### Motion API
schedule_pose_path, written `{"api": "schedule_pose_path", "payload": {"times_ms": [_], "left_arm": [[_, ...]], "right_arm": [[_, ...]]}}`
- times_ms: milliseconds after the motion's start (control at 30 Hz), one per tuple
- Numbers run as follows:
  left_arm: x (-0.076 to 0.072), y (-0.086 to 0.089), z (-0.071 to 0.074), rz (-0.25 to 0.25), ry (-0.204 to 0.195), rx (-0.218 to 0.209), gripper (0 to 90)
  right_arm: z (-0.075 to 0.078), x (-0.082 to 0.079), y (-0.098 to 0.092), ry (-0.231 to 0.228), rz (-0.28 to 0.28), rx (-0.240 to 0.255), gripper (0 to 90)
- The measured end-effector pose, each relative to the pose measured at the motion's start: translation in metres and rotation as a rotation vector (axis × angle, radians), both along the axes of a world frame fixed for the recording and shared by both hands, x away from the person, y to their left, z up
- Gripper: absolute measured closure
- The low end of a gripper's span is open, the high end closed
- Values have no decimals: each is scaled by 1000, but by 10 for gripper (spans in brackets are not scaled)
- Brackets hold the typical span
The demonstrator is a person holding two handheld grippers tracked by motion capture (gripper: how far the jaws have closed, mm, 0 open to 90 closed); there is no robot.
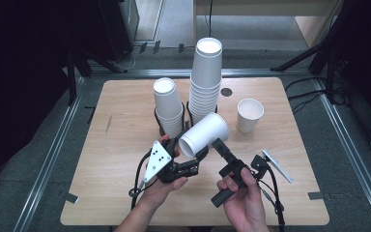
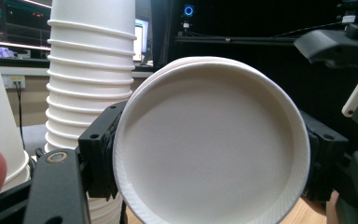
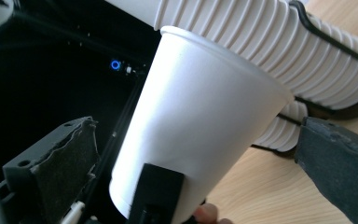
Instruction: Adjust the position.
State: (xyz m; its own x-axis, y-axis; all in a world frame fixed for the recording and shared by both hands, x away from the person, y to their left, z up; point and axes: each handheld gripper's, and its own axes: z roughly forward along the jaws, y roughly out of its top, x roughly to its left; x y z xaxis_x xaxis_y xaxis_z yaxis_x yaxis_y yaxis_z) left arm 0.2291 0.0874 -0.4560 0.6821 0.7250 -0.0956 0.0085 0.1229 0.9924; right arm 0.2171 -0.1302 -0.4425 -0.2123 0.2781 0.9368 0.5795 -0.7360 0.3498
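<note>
The left claw (image 1: 193,157) is clamped on a white paper cup (image 1: 204,135), its black jaws pressing the cup's two sides near the base. In the left gripper view the cup (image 2: 209,144) presents its round bottom: a flat matte disc inside a thin raised rim, with a jaw at 9 o'clock and another at 3 o'clock. The cup lies tipped, clear of the desk (image 1: 125,193), its smooth tapered wall running toward 1 o'clock in the high view.

The right claw (image 1: 224,151) stands wide, its jaws apart on either side of the cup (image 3: 191,135) in the right gripper view; the rough dark pads (image 3: 65,168) do not touch it there. The right hand (image 1: 244,203) grips the handle at 6 o'clock on the desk; the left hand (image 1: 162,186) sits beside it, under a grey plate (image 1: 157,162).

Past the claws, at 12 o'clock, stand two stacks of like cups in black ring holders: a short stack (image 1: 169,106) and a tall stack (image 1: 206,79), both ridged by nested rims. A lone cup (image 1: 249,115) stands upright, mouth up, at 2 o'clock, well apart from the stacks.

The desk is pale wood grain with rounded corners. Bare room lies along its left side and near edge; a metal rail (image 1: 53,150) runs beside it on grey carpet.
</note>
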Motion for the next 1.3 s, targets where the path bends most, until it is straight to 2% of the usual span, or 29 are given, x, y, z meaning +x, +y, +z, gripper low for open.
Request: {"api": "schedule_pose_path", "payload": {"times_ms": [100, 200, 333, 433, 733, 1000, 1200, 1300], "left_arm": [[0, -1, -1, 0, 4, -2, 246], [0, -2, -1, 0, 2, 6, 246], [-1, -3, -2, -5, -2, 13, 246], [-2, -5, -2, 2, -10, 16, 245], [-3, -6, -2, -9, -19, 17, 245], [-4, -6, -2, -11, -27, 23, 244], [-4, -6, -3, -21, -26, 23, 241], [-4, -6, -3, -30, -34, 22, 239]], "right_arm": [[1, 2, 3, 37, 0, 68, 0], [1, 4, 5, 71, -1, 112, 0], [0, 10, 7, 118, -7, 154, 0], [1, 14, 10, 125, -7, 175, 0], [-3, 26, 16, 190, 0, 205, 0], [-3, 34, 19, 209, 5, 218, 0], [-4, 38, 20, 213, 20, 248, 0], [-6, 40, 20, 232, 36, 276, 50]]}}
